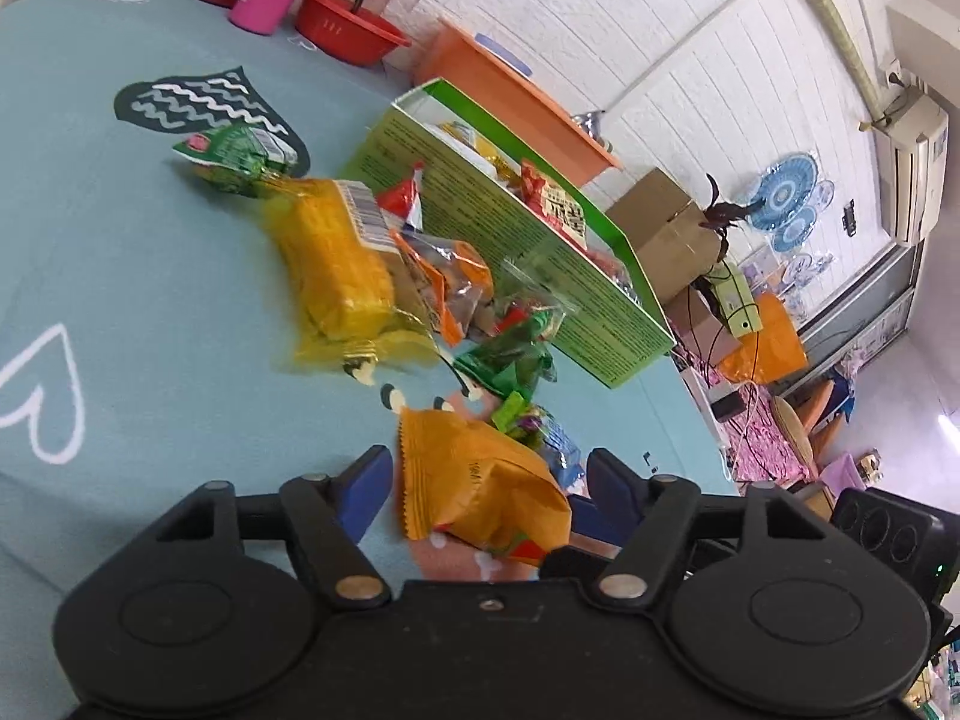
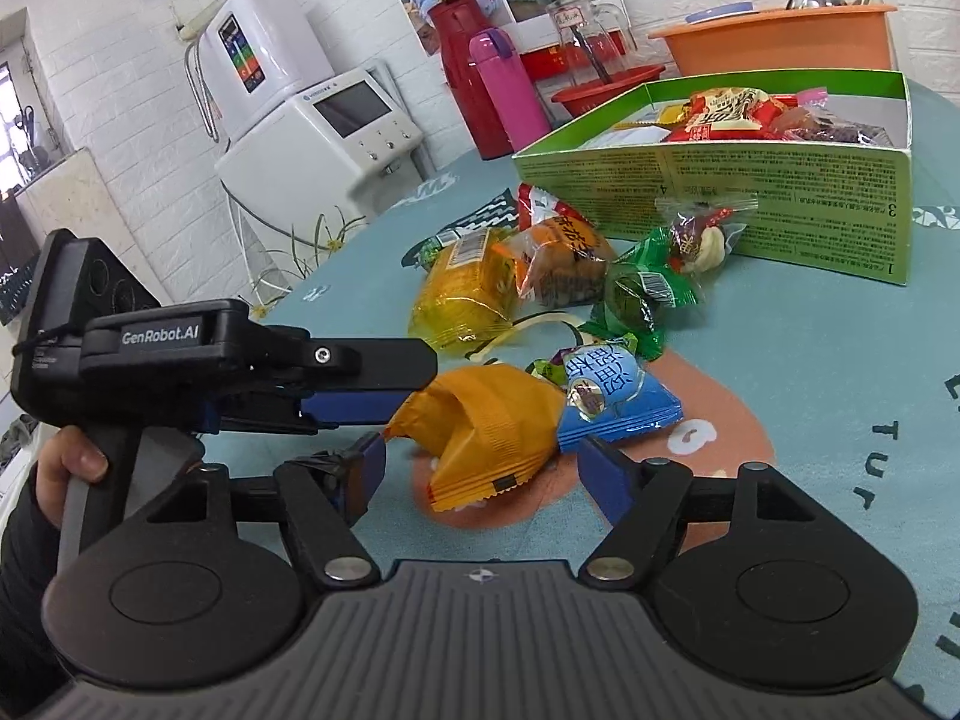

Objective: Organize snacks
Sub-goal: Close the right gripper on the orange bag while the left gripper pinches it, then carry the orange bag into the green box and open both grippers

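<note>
Here we go: the left gripper [image 1: 480, 480] sits low over the teal tablecloth [image 1: 120, 270], jaws spread wide, with an orange snack packet [image 1: 480, 480] lying between them. The blue pads stand clear of it on either side, so nothing is gripped yet. Seen from the right wrist, that gripper reaches in from the left and its tip just meets the packet's [image 2: 486, 432] near-left corner.

The right gripper [image 2: 477, 468] is released too, fingers splayed either side of the same packet from the near edge and holding nothing.

That packet looks puffed and crinkly, folded over at one end, with a crimped seam along the near side. I'd judge it light, soft and a bit slick; squeeze the belly and it may crush or squirt out. The flat crimped edge or the folded end looks the safer hold.

Just right of it lies a blue sachet [image 2: 618, 402], touching it. Farther back sit a yellow wrapped bar [image 2: 465, 294], a clear-wrapped cake [image 2: 564, 270] and a green candy [image 2: 636, 294], huddled together. Beyond them stands the green box [image 2: 780, 204], open-topped and already partly filled with snacks, surely where this packet is bound.
</note>
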A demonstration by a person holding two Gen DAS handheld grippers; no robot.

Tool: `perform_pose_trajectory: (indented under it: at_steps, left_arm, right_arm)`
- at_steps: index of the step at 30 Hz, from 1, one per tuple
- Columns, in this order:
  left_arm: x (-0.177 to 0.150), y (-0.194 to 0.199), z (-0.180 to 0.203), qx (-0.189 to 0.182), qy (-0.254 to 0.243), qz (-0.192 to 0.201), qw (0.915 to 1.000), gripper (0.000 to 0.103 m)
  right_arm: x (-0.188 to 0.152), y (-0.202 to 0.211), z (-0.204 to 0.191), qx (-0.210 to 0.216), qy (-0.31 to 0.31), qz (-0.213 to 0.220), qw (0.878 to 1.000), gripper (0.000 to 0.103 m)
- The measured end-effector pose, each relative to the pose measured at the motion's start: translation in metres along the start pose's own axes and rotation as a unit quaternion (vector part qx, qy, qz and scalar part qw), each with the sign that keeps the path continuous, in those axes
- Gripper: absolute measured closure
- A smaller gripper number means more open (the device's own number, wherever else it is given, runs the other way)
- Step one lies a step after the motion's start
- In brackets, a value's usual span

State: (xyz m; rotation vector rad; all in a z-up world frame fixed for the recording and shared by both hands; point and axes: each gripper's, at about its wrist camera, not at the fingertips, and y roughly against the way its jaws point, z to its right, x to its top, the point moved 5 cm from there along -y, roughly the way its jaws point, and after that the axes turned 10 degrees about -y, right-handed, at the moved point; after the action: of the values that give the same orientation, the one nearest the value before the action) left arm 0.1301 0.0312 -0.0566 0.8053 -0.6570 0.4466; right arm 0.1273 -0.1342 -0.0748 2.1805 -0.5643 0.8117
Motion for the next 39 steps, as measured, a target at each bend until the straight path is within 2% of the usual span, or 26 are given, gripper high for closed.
perform_pose_trajectory:
  at_steps: [3,4,5,6,7,9,10,14,23,31,39]
  left_arm:
    - [-0.004,-0.005,0.000,0.001,0.000,-0.005,1.0000,0.026]
    - [-0.005,-0.007,0.000,0.003,-0.002,-0.008,1.0000,0.047]
    - [-0.006,-0.010,0.000,0.000,-0.007,-0.011,0.9999,0.054]
    - [-0.006,-0.010,0.000,-0.004,-0.004,-0.008,1.0000,0.054]
    - [-0.007,-0.010,0.001,-0.002,-0.003,-0.008,1.0000,0.056]
    - [-0.008,-0.008,0.007,0.001,-0.013,-0.006,0.9999,0.066]
    - [-0.008,-0.006,0.009,0.004,-0.016,-0.005,0.9998,0.068]
    - [0.001,-0.002,0.020,-0.012,-0.018,0.008,0.9997,0.067]
    - [0.050,-0.009,0.070,-0.043,-0.083,0.052,0.9943,0.067]
    - [0.100,-0.055,0.102,-0.079,-0.112,0.071,0.9880,0.067]
    - [0.137,-0.117,0.114,-0.095,-0.124,0.065,0.9856,0.067]
  right_arm:
    - [0.001,-0.005,-0.002,-0.004,0.008,0.001,1.000,0.000]
    - [0.001,-0.007,-0.001,-0.006,0.009,0.001,1.000,0.002]
    - [0.001,-0.010,0.001,-0.011,0.008,-0.001,1.000,0.013]
    - [0.001,-0.011,0.002,-0.019,0.012,0.007,1.000,0.029]
    - [0.001,-0.011,0.003,-0.025,0.018,0.009,0.999,0.030]
    - [0.002,-0.007,0.007,-0.022,0.002,0.006,1.000,0.045]
    - [0.002,-0.004,0.008,-0.023,-0.002,0.006,1.000,0.050]
    - [0.010,0.014,0.008,-0.017,-0.006,0.033,0.999,0.053]
    - [0.052,0.055,0.007,-0.026,0.020,0.127,0.991,0.054]
    - [0.105,0.076,0.034,-0.060,0.032,0.199,0.978,0.054]
    - [0.147,0.073,0.079,-0.088,0.019,0.235,0.968,0.054]
